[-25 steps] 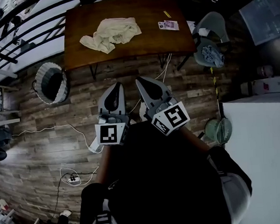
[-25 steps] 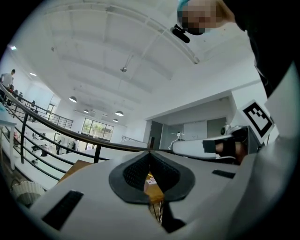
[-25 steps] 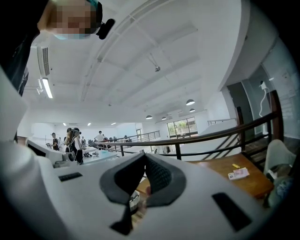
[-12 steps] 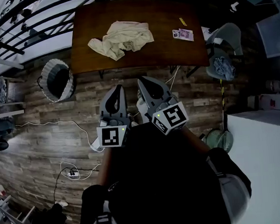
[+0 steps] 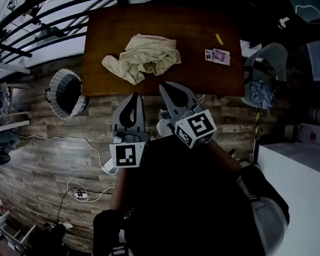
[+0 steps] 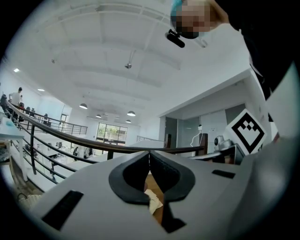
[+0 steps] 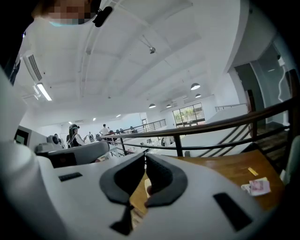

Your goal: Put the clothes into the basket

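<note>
Change vs. 1 s back: table (image 5: 196, 28) and clothes (image 5: 143, 59) sit lower and larger in head view. Both grippers' tips now overlap the table's near edge, where floor showed btw them and it before. Reading: person is closing in on the table. Approach phase, no pick yet.

L gripper (image 5: 137, 96): jaws pressed together, nothing btw them. In its own view the cream cloth (image 6: 152, 199) shows only beyond the jaws, through the gap lower down.

R gripper (image 5: 163, 86): jaws likewise clenched, empty. It points over the tabletop, w/ a small printed card (image 5: 218, 55) off to its right.

Clothes: one crumpled cream heap on the table, just ahead of both tips, untouched.

Containers: basket (image 5: 78, 109) stands on the wood floor beside the table's left end, well apart from the heap. Inside is dark, prob. empty, but too small and shadowed to be sure. So nothing delivered yet, and jaws must open before any grab.
</note>
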`<state>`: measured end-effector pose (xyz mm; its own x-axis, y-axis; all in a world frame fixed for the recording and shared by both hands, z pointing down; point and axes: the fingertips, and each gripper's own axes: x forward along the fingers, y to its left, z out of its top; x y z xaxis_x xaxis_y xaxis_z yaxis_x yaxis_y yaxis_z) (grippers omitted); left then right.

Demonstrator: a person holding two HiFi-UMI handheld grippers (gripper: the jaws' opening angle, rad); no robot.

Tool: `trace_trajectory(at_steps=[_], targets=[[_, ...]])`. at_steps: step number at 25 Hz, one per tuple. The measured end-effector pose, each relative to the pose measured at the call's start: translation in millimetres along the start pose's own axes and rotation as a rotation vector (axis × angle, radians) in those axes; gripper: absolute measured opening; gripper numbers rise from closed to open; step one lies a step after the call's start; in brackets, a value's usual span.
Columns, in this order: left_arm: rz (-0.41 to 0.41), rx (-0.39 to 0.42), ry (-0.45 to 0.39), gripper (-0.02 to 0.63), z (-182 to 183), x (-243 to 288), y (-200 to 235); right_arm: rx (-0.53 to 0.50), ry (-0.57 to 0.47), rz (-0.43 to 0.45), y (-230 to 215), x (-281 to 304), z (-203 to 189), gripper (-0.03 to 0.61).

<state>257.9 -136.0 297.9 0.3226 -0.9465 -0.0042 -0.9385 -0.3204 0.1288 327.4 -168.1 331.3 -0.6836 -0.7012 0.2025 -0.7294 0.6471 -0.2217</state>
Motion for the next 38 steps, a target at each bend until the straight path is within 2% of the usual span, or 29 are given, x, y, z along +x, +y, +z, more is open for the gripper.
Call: trace_trajectory(at_steps=[5, 9, 13, 18, 23, 25, 28, 31, 35, 38], targets=[[0.075, -0.011, -0.009, 0.014, 2.3, 20.7, 20.7, -0.021, 0.026, 0.048, -15.0, 34.9, 5.8, 0.011], [0.066, -0.009, -0.002, 0.014, 3.6, 36.0, 38.8, -0.017, 0.051, 0.059, -16.4, 60.6, 6.1, 0.011], [0.014, -0.015, -0.015, 0.014, 8.7, 54.5, 62.5, -0.055, 0.065, 0.031, -16.7, 90.8, 11.0, 0.011], [-0.094, -0.015, -0.001, 0.014, 13.0, 70.4, 96.0, -0.099, 0.08, -0.043, -14.6, 126.1, 14.4, 0.012], [-0.179, -0.009, 0.021, 0.014, 15.0, 85.1, 134.3, -0.061, 0.122, -0.139, -30.3, 161.1, -2.1, 0.023], [-0.207, -0.011, 0.038, 0.014, 11.9, 89.7, 147.9, -0.039, 0.15, -0.166, -37.0, 174.7, -16.0, 0.058], [-0.233, -0.029, 0.055, 0.014, 8.2, 96.8, 164.8, -0.022, 0.214, -0.175, -43.8, 200.0, -43.2, 0.21], [-0.256, -0.034, 0.071, 0.014, 3.7, 99.0, 167.1, 0.002, 0.287, -0.198, -54.9, 213.3, -75.5, 0.317], [-0.283, -0.041, 0.103, 0.014, -6.1, 103.3, 159.1, 0.055, 0.366, -0.243, -76.3, 212.4, -113.1, 0.381], [-0.283, -0.03, 0.122, 0.014, -11.0, 111.8, 153.7, 0.059, 0.409, -0.269, -94.0, 213.8, -132.3, 0.427]])
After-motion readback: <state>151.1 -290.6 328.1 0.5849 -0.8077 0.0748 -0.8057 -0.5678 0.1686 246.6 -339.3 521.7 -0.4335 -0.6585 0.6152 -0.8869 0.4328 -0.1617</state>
